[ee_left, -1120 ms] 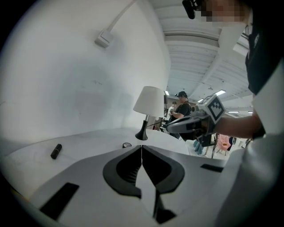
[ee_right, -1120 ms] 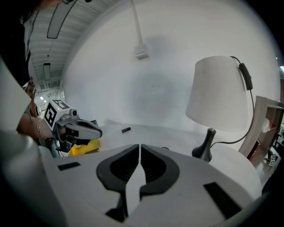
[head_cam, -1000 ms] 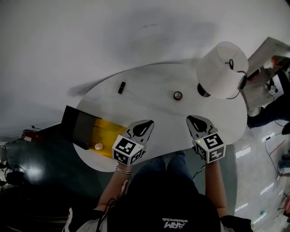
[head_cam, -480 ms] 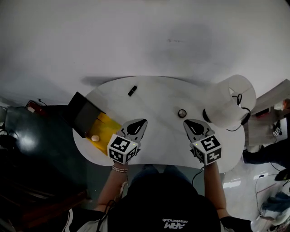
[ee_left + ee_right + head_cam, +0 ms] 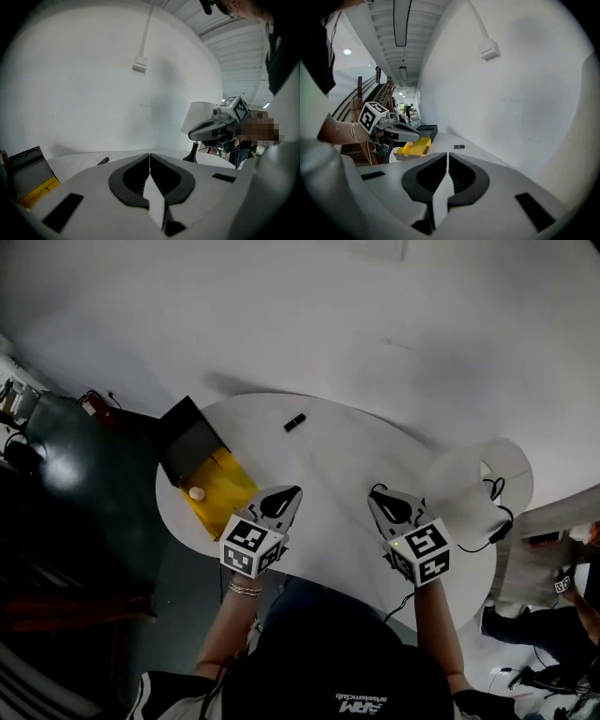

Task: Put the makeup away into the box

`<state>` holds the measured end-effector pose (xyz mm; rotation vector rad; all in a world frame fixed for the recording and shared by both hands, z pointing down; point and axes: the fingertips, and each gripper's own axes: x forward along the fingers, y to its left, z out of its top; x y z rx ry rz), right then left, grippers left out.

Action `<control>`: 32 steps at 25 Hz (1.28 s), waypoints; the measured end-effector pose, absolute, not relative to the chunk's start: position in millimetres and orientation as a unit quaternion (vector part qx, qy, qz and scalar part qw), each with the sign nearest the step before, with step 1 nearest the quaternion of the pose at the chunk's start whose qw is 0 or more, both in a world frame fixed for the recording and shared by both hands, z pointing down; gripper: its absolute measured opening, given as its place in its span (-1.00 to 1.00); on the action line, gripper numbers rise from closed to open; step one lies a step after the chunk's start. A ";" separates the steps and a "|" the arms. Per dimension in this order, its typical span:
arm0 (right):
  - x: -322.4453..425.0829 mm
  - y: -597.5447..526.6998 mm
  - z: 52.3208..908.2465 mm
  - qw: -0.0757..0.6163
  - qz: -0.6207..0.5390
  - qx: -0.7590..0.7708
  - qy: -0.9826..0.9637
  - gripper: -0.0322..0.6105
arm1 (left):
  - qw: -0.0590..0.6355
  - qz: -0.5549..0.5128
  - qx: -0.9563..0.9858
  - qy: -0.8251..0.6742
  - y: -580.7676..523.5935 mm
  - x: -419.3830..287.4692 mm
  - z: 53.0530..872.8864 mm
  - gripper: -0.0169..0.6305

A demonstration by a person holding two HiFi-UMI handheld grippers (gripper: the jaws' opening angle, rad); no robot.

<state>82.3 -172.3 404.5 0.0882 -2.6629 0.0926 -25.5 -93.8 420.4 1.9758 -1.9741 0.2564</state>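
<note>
Makeup left out: a small black stick lies alone near the far edge of the desk, well apart from the box.
Makeup stowed: a small pale round piece sits inside the box.
Box: a yellow box at the desk's left edge, its dark lid standing open on the far side.
Left gripper: jaws clenched with nothing between them. It hovers over the near part of the desk, just beside the box and pointing toward the far edge.
Right gripper: jaws also clenched and empty, over the near part of the desk toward the right edge.
Lamp: a white lamp stands at the right edge, clear of the path to the stick.
Step in hand: seemingly between picks, as neither gripper carries anything and the stick is not yet taken.
Next move calls for: one gripper reaching across to the far edge and releasing its jaws. They should come down close to the desk, straddle the stick's narrow width, close on it and carry it to the box.
Care needed: the stick is small and lies flat, so jaws that come in too high would likely close on air or nudge it away.
</note>
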 end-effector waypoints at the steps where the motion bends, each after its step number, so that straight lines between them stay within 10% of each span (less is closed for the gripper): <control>1: 80.6 -170.0 402.7 0.235 0.029 0.022 -0.971 -0.81 | 0.168 0.087 0.689 -0.700 -91.4 -24.4 419.5 -0.89; 32: -24.7 -181.7 390.0 0.251 0.012 0.014 -0.968 -0.82 | 0.203 0.077 0.667 -0.712 -88.2 -122.8 425.9 -0.89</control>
